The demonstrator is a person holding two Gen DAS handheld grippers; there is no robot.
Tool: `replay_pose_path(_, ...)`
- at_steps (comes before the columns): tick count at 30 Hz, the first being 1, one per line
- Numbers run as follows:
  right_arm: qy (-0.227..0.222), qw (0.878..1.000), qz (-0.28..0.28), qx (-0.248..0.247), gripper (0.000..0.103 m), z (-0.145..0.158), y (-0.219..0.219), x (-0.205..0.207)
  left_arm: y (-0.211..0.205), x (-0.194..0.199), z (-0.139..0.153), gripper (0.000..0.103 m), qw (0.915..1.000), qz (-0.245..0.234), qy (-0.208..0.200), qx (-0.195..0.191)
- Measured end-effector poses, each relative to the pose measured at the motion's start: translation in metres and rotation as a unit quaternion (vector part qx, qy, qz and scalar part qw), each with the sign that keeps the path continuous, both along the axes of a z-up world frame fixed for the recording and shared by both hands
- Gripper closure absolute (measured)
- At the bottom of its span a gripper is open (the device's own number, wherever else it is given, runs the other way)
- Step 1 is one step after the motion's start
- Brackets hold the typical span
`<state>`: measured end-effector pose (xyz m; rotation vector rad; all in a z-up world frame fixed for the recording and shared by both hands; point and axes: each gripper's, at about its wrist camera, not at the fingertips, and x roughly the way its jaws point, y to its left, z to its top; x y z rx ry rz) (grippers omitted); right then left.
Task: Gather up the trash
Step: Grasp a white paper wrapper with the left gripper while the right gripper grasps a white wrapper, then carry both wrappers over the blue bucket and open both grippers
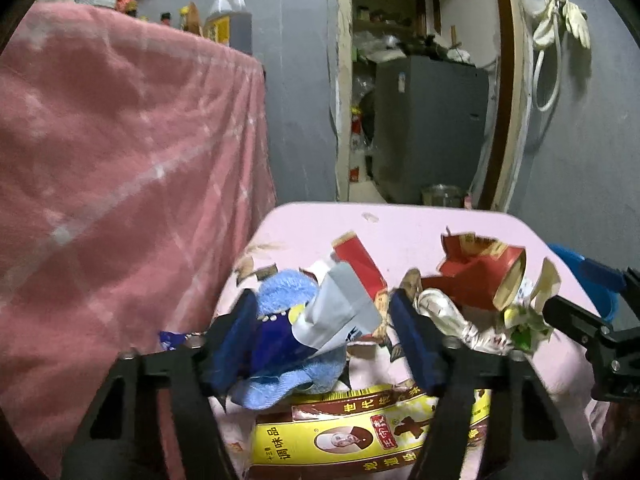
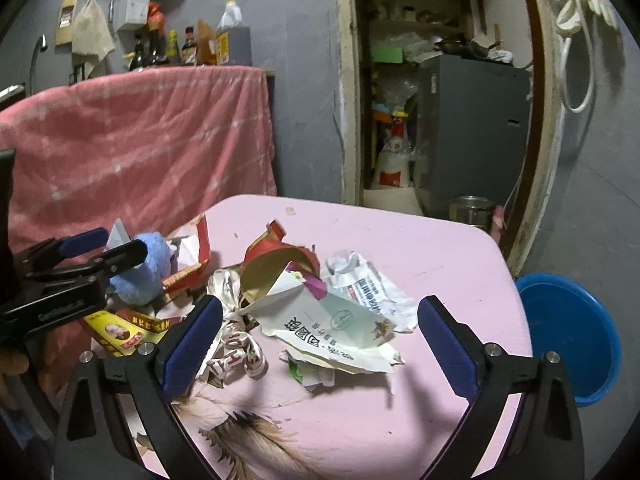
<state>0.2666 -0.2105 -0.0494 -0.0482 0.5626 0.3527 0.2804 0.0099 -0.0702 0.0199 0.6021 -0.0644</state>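
1. We see the trash as one loose heap on the pink table (image 2: 420, 240): a blue cloth (image 1: 280, 300), a grey-white pouch (image 1: 340, 312), torn red cartons (image 1: 480, 276), a crumpled silver wrapper (image 1: 444, 312), a yellow seasoning box (image 1: 340, 436).
2. Left gripper (image 1: 322, 340): jaws part closed around the blue cloth and pouch. The 9 o'clock pad touches the cloth; we cannot tell if the 3 o'clock pad presses anything.
3. Right gripper (image 2: 320, 344): jaws wide apart, straddling a white paper carton (image 2: 332, 328), touching nothing.
4. Blue basin (image 2: 568, 336) off the table edge at 3 o'clock.
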Motion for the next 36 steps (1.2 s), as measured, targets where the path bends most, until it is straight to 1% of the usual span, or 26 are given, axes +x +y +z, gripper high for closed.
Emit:
replay_pose_path(1, 0.002, 1.0, 0.001, -0.002, 0.007, -0.001, 0.001, 0.002, 0.0, 0.002, -0.002, 0.058, 1.0, -0.004, 0.006, -0.002)
replay_pose_path(3, 0.009, 1.0, 0.002, -0.009, 0.021, -0.004, 0.004, 0.006, -0.001, 0.002, -0.004, 0.06, 1.0, -0.007, 0.005, 0.001)
replay_pose_path(5, 0.018, 1.0, 0.001, -0.014, 0.025, -0.008, 0.005, 0.009, -0.005, 0.001, -0.003, 0.063, 0.9999, -0.012, 0.001, 0.011)
replay_pose_path(6, 0.022, 1.0, 0.002, -0.013, 0.032, -0.009, 0.005, 0.01, -0.008, -0.001, -0.003, 0.066, 0.9997, -0.014, -0.003, 0.021)
replay_pose_path(7, 0.024, 1.0, 0.003, -0.011, 0.036, -0.01, 0.005, 0.01, -0.011, -0.003, -0.002, 0.067, 0.9994, -0.015, -0.009, 0.029)
replay_pose_path(9, 0.029, 1.0, 0.002, -0.01, 0.052, -0.013, 0.004, 0.009, -0.017, -0.008, 0.0, 0.069, 0.9987, -0.019, -0.022, 0.043)
replay_pose_path(13, 0.028, 1.0, -0.004, 0.002, 0.065, -0.017, 0.0, 0.005, -0.031, -0.02, 0.001, 0.073, 0.9954, -0.011, -0.051, 0.08)
replay_pose_path(16, 0.021, 1.0, -0.008, 0.008, 0.071, -0.017, -0.002, 0.001, -0.041, -0.025, 0.001, 0.076, 0.9917, -0.004, -0.069, 0.108)
replay_pose_path(17, 0.019, 1.0, -0.009, 0.009, 0.083, -0.017, -0.002, 0.0, -0.045, -0.027, 0.002, 0.077, 0.9899, -0.003, -0.078, 0.118)
replay_pose_path(20, 0.002, 1.0, -0.011, 0.009, 0.089, -0.013, -0.004, -0.004, -0.058, -0.033, 0.004, 0.084, 0.9857, -0.006, -0.099, 0.136)
replay_pose_path(21, -0.001, 1.0, -0.012, 0.01, 0.091, -0.012, -0.005, -0.006, -0.059, -0.033, 0.005, 0.088, 0.9852, -0.007, -0.102, 0.138)
replay_pose_path(22, -0.004, 1.0, -0.013, 0.011, 0.091, -0.011, -0.004, -0.006, -0.061, -0.035, 0.007, 0.089, 0.9848, -0.009, -0.108, 0.136)
replay_pose_path(24, -0.012, 1.0, -0.014, 0.016, 0.094, -0.008, -0.008, -0.009, -0.063, -0.035, 0.009, 0.089, 0.9853, -0.016, -0.112, 0.128)
replay_pose_path(28, -0.019, 0.999, -0.018, 0.026, 0.096, -0.003, -0.015, -0.012, -0.066, -0.036, 0.014, 0.09, 0.9866, -0.025, -0.115, 0.113)
replay_pose_path(30, -0.024, 0.999, -0.02, 0.032, 0.098, 0.0, -0.018, -0.015, -0.068, -0.04, 0.019, 0.09, 0.9864, -0.032, -0.124, 0.103)
replay_pose_path(36, -0.047, 0.997, -0.025, 0.051, 0.099, 0.011, -0.028, -0.027, -0.085, -0.056, 0.038, 0.09, 0.9802, -0.058, -0.164, 0.094)
